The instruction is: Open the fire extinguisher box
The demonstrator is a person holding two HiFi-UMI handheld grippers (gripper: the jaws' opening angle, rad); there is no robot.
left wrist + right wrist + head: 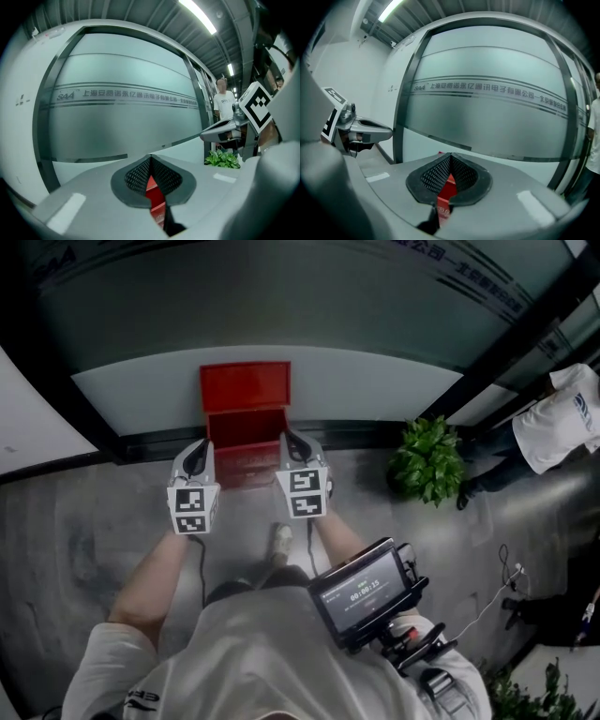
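Note:
The red fire extinguisher box (245, 418) stands on the floor against the glass wall, a bright red panel at its top and a darker part below. My left gripper (200, 448) hovers at the box's front left corner, and my right gripper (291, 441) at its front right corner. Both are shut with nothing between the jaws, and neither touches the box. In the left gripper view the shut jaws (150, 161) leave a slit that shows the red box (153, 191). The right gripper view shows the same: closed jaws (450, 159) over the box (447, 191).
A frosted glass wall (281, 296) in black frames rises behind the box. A potted plant (428, 460) stands to the right, with a person in a white shirt (555, 420) beyond it. A screen device (366, 592) hangs on my chest.

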